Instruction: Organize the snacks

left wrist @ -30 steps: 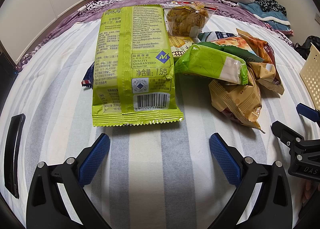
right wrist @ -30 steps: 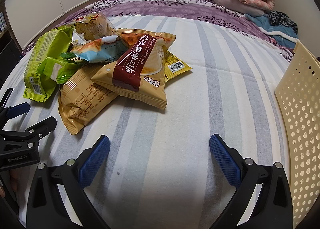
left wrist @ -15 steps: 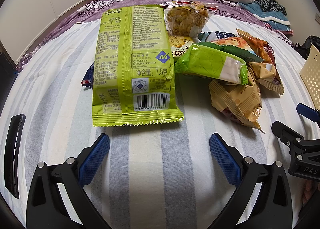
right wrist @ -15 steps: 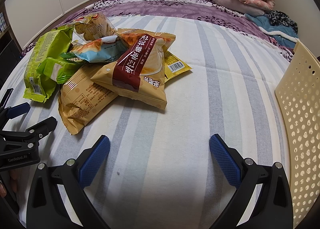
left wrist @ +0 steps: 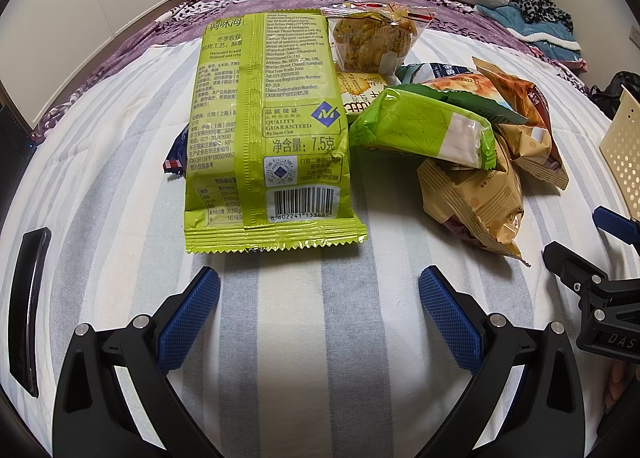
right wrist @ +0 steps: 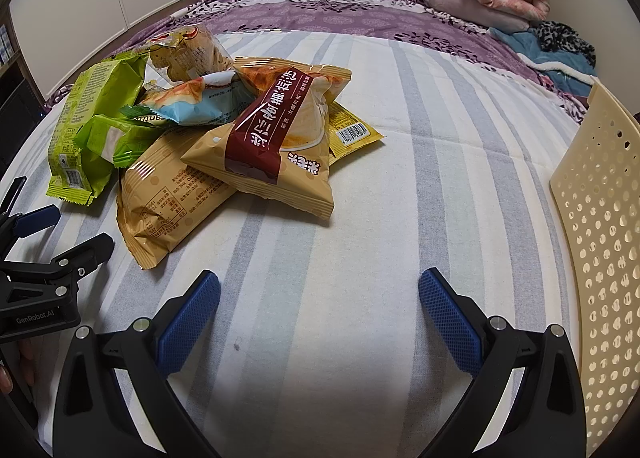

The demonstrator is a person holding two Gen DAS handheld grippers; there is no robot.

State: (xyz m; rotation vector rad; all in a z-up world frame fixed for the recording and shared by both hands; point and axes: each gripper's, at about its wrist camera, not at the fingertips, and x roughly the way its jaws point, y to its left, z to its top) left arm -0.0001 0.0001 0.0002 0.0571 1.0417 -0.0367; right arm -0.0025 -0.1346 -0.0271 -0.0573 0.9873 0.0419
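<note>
Snacks (right wrist: pixel 224 126) are lying heaped on the bed (right wrist: pixel 400 198): lime-green bag (left wrist: pixel 268 138) flat, barcode facing me, tan bags crumpled beside it. My left gripper (left wrist: pixel 320 298) and right gripper (right wrist: pixel 320 298) are hovering spread apart, holding nothing.

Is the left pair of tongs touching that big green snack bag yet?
Apart. In the left wrist view the left tongs stand open, and a strip of striped sheet shows between their blue tips and the big green snack bag.
</note>
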